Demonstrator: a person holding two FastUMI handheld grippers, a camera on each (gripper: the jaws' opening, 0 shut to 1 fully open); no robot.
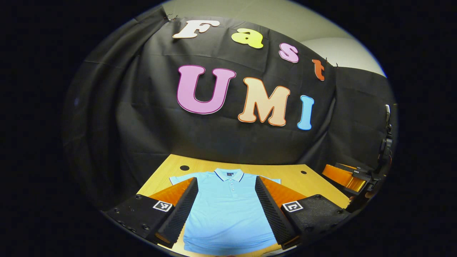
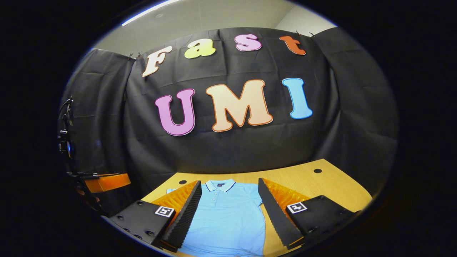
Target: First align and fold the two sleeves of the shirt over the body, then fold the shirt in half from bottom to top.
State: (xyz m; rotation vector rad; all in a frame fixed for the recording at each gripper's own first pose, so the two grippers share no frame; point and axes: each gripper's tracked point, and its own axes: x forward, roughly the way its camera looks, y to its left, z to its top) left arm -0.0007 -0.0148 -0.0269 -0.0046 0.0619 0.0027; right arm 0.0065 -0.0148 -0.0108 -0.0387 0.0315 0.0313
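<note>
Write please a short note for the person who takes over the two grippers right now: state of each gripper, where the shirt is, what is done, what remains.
Left gripper: open, holding nothing, above the shirt's body.
Right gripper: open, holding nothing, also above the shirt.
Shirt: light blue polo, flat on the wooden table, collar toward the booth wall, both sleeves spread out.
Done: nothing folded.
Left: fold both sleeves over the body, then fold bottom to top.

A: Where is the left gripper view looking from?
B: It is hovering above the surface, facing the booth wall.
A: And the right gripper view?
B: It is facing likewise, sharing the shirt and wall.
</note>
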